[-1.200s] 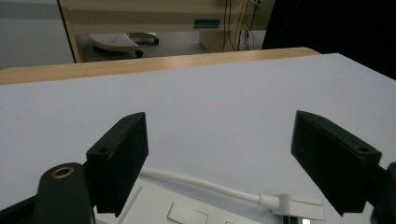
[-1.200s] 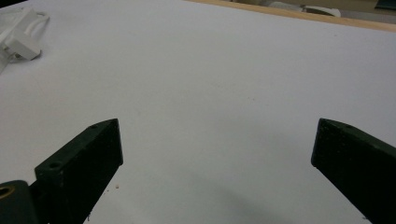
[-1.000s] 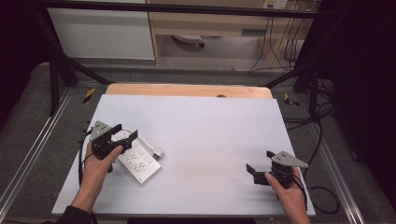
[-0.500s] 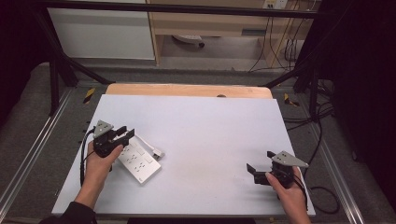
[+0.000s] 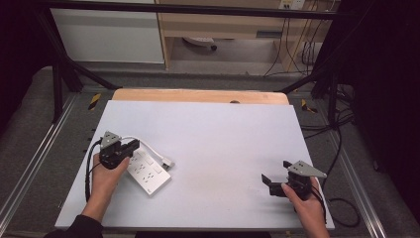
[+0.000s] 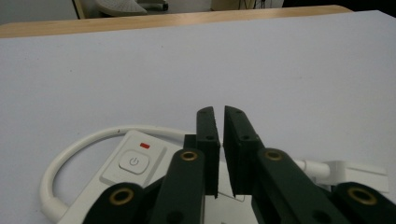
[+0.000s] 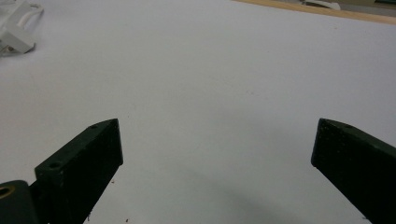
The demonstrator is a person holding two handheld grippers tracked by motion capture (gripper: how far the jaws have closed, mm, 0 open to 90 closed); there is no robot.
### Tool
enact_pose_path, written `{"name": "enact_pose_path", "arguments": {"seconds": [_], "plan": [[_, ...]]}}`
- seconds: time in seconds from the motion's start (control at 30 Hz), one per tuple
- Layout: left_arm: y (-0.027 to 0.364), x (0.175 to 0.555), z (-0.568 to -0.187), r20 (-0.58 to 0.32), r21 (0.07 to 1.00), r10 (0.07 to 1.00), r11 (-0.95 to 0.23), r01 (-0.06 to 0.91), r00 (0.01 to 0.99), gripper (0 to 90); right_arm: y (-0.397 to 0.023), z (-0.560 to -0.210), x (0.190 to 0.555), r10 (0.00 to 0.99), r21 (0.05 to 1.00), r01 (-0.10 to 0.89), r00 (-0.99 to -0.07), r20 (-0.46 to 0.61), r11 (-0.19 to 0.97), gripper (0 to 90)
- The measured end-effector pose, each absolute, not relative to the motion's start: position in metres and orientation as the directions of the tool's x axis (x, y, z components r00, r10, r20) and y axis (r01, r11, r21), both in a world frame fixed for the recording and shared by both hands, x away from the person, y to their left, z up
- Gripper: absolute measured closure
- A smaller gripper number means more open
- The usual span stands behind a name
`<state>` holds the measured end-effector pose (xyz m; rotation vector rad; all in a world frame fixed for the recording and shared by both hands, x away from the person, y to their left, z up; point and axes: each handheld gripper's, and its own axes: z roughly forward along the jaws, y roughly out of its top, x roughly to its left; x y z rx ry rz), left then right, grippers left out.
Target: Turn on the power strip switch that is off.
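One power strip [image 5: 146,171] on the pale worktop [image 5: 218,144], lying flat at the left side, turned slantwise. White body, with one switch [image 6: 134,162] at its far end and one small red mark [image 6: 144,145] just beyond that switch. One white cord [image 5: 148,148] looping out from the switch end, curving round and ending in one white plug [image 5: 167,162], which rests on the worktop just beside the strip. Sockets along the strip too small to count from the high view.

Two tools in play, one per hand. Left tool [image 6: 219,116] held over the switch end of the strip, jaws just drawn together and now shut, with a thin slit between the pads and nothing caught in it. Seen from above [image 5: 130,148], poised at the far end of the strip, with the left hand [image 5: 106,173] behind it. One black cable trailing from it in a loop toward the worktop's left edge.

Right tool [image 5: 275,178] well apart from the strip, low at the right side of the worktop, gripped by the right hand [image 5: 304,198]. Jaws spread wide [image 7: 215,144], bare worktop between them, nothing held. One grey three-cornered plate on top of each tool.

One strip of bare wood [image 5: 198,95] along the far edge of the worktop.
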<state>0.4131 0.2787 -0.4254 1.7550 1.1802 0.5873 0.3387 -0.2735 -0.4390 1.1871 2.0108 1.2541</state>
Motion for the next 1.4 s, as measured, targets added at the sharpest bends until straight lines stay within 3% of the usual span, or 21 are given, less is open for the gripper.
{"name": "enact_pose_path", "arguments": {"seconds": [0.13,0.67,1.4], "plan": [[0.278,0.413,-0.427,-0.096,0.867,0.896,-0.139,0.479,0.434,89.9,-0.274,-0.439,0.339,0.864,0.887,0.416,-0.502,0.04,0.2,2.6],[0.273,0.417,-0.437,-0.057,0.824,0.894,-0.21,0.526,0.445,90.0,-0.273,-0.439,0.339,0.863,0.884,0.416,-0.504,0.029,0.214,2.6],[0.274,0.417,-0.439,-0.088,0.816,0.895,-0.188,0.547,0.437,90.0,-0.274,-0.439,0.339,0.863,0.882,0.416,-0.505,0.021,0.222,2.6]]}}
